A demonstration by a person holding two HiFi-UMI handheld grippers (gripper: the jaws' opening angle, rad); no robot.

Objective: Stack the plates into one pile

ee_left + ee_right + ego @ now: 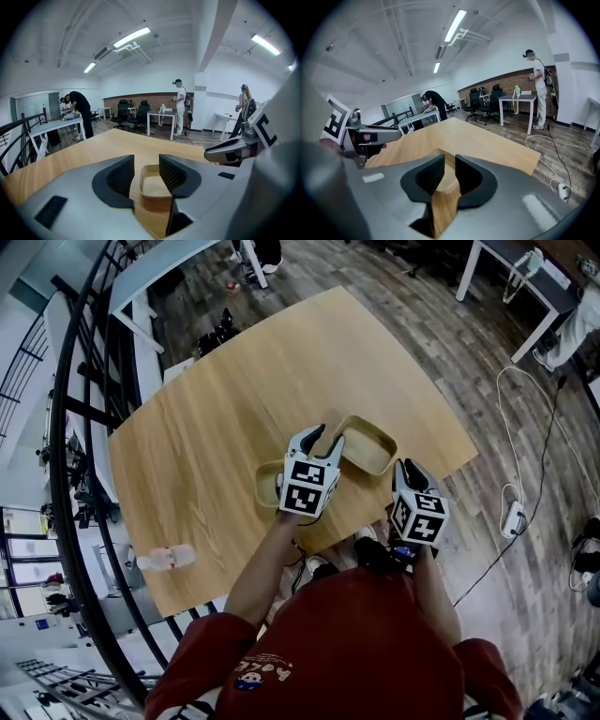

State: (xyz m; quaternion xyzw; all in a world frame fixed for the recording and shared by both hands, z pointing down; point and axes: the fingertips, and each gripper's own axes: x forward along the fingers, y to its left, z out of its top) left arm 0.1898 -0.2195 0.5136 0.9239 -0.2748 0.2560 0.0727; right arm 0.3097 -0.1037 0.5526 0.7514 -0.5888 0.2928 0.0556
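Two beige rectangular plates lie side by side near the front edge of the wooden table (234, 399). The larger plate (364, 448) is on the right. The smaller plate (266, 486) is partly hidden under my left gripper (325, 439), which hangs just above the plates with nothing between its open jaws. In the left gripper view a plate (152, 185) shows through the gap of the left gripper (146, 165). My right gripper (405, 466) hovers by the larger plate's right side. In the right gripper view the right gripper (450, 171) has a narrow empty gap, with a plate corner (449, 180) beyond it.
A plastic bottle (167, 557) lies on the table's near left part. A black railing (80, 427) runs along the left. A cable and power strip (514, 517) lie on the floor to the right. Desks, chairs and people (179, 107) stand beyond the table.
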